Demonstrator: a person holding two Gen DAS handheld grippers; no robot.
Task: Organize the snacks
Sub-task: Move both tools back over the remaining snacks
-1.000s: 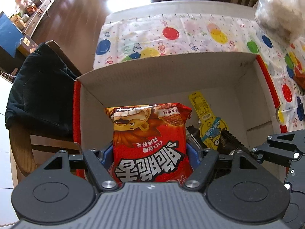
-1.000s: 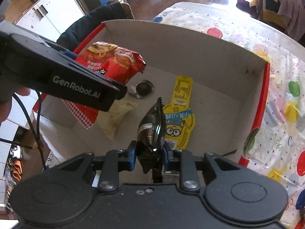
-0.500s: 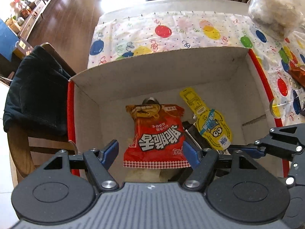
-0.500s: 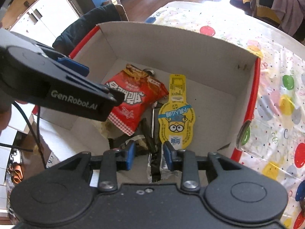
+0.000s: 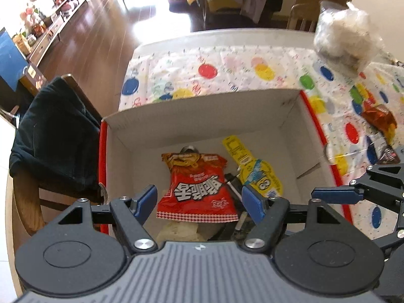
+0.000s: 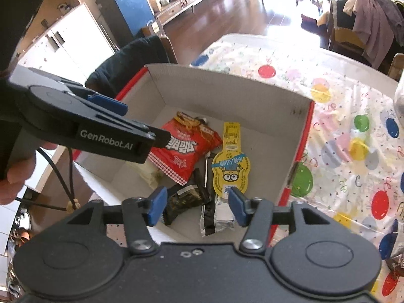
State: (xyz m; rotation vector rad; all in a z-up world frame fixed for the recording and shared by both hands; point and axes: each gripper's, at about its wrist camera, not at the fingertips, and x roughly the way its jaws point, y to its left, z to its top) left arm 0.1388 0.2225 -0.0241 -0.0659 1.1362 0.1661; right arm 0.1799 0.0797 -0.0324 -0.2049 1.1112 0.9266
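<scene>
Both packets have left the jaws since 1 second ago: the red snack bag (image 5: 198, 185), which was clamped upright in the left gripper (image 5: 199, 200), now lies flat on the floor of the cardboard box (image 5: 202, 106), and the dark packet (image 6: 185, 199) that the right gripper (image 6: 195, 205) pinched now rests on the box floor at the near side. The left gripper hangs over the box with its jaws wide apart and nothing between them; the right gripper's jaws have just been opening and are likewise empty, above the dark packet and a black-and-white packet (image 6: 216, 214) beside it. The red bag sits left of centre, glossy and slightly puffed, with bold white lettering and a checked strip at its near edge; it partly covers a pale packet (image 5: 176, 229) and a small silver-dark item (image 5: 189, 149) at its far end. To its right lies a yellow cartoon-printed packet (image 6: 231, 166), flat, its narrow neck pointing to the far wall. At least 2 more snacks, an orange-brown wrapper (image 5: 378, 118) and a dark one (image 5: 386, 154), wait on the balloon-print tablecloth (image 5: 227, 70) to the right of the box. The likely trouble: the 2 grippers hang close together over the box, so a hasty swing toward the right-hand snacks could knock them together or catch the box's right wall and shift it.
</scene>
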